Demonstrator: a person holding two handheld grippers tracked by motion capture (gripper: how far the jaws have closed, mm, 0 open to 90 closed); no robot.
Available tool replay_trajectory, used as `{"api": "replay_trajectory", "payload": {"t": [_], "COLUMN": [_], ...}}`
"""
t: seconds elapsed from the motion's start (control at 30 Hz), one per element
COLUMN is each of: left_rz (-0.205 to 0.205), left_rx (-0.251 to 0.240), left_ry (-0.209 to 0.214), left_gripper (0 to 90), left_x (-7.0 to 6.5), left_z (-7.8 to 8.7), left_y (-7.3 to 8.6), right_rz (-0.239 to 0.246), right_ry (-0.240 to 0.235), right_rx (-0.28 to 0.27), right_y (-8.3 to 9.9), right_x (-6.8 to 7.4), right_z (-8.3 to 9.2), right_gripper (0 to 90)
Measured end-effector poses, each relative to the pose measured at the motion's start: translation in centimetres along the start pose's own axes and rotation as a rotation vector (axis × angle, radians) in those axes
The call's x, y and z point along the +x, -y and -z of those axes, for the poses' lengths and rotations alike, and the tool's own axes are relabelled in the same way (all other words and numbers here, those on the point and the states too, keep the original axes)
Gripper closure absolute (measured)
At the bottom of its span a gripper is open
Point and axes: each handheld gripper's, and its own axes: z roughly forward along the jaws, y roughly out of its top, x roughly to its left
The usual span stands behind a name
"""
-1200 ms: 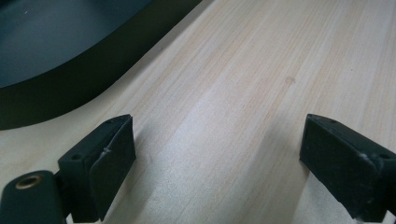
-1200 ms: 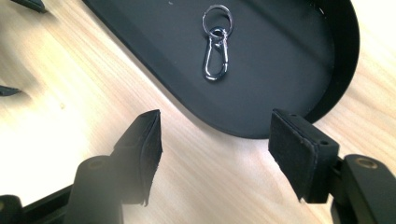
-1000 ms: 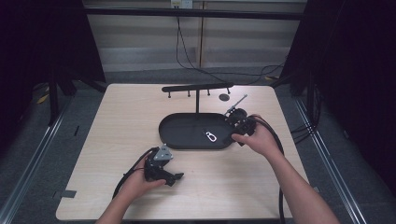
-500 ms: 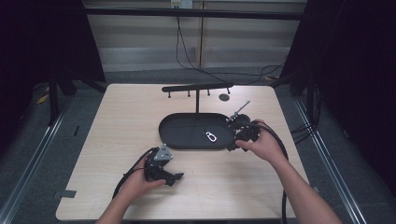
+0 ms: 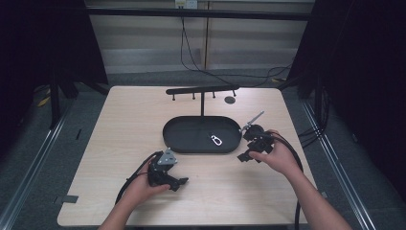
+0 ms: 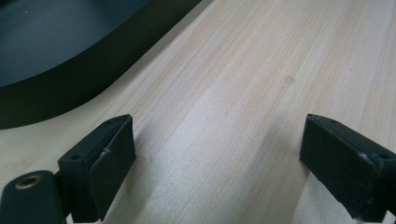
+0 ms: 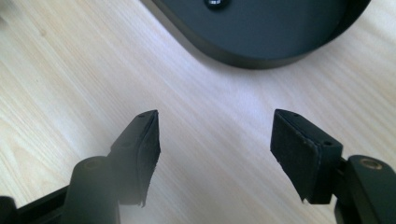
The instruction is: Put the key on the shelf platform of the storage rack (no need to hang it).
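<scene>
Nearest me, my left gripper [image 5: 178,182] sits low over the wooden table [image 5: 119,129], near its front edge and well short of the tray. My left hand [image 5: 143,184] wraps the body from behind, forearm coming in from the bottom edge. In the left gripper view its two black jaws stand wide apart with only bare wood grain between them — they hold nothing and press on nothing. The dark wall of the tray [image 6: 70,88] curves across the upper left of that view.

Farther on and to the right, my right gripper [image 5: 246,154] hangs just off the right end of the black oval tray [image 5: 191,143], pointing down and in toward it. My right hand [image 5: 275,155] grips it from the outer side, the forearm angling in from the lower right. Its jaws have just been opening a little and stand well apart over bare table — nothing between them, nothing touched. The tray's rim [image 7: 243,58] lies just ahead of the tips.

Inside the tray, toward its right end, lies a small silver carabiner clip [image 5: 217,141], flat on the floor and apart from both grippers.

Beyond the tray stands a black hanging rack [image 5: 201,91] with short pegs.
</scene>
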Motion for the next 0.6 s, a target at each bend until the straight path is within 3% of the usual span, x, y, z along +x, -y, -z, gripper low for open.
{"api": "replay_trajectory", "payload": {"t": [0.13, 0.6], "left_rz": [0.000, 0.000], "left_rx": [0.000, 0.000], "left_ry": [0.000, -0.001], "left_gripper": [10.1, 10.1], "left_x": [0.0, 0.0], "left_z": [0.0, 0.0], "left_y": [0.0, 0.0], "right_rz": [0.007, -0.008], "right_ry": [0.024, 0.030], "right_rx": [0.004, 0.001], "right_y": [1.1, 4.7], "right_x": [0.0, -0.5], "right_z": [0.0, -0.5], "right_gripper": [32.9, 30.7]}}
